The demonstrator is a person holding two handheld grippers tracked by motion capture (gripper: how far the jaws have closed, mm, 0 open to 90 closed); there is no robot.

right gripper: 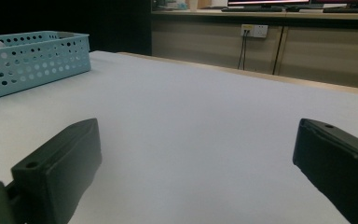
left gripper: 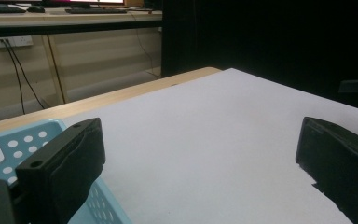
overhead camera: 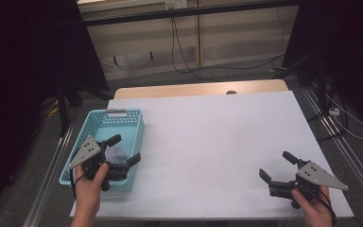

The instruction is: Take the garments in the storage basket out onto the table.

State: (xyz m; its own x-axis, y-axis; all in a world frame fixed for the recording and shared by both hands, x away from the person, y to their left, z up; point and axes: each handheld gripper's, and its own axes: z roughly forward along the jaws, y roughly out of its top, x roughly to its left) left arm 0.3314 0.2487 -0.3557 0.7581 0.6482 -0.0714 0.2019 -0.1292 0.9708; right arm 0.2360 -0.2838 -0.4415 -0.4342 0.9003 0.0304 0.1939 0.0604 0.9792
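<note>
1. Basket first: the light blue perforated plastic basket sits at the left edge of the counter, toward its near-left corner, and the left hand-held gripper hovers over the basket's near end, released, jaws spread wide and holding nothing.
2. Something grey and rounded lies inside the basket, just under that gripper; what it is I cannot tell.
3. Handling, as a judgement: the basket looks light and fairly stiff, thin-walled with holes all round, so it should flex a little under a hard squeeze. The smooth plastic may slip. The best hold is likely the top rim of a side wall, one jaw inside and one outside, or the flat tab at the far end.
4. The right hand-held gripper rests near the counter's near-right corner, well apart from the basket, also released and empty.
5. The high view gives the whole layout, both hands, and the basket's inside.
6. The left gripper view shows a corner of the basket just beside its left jaw, and bare white counter between the jaws.
7. The right gripper view shows the basket's outer wall side-on across the counter, with something pale just above its rim.
</note>
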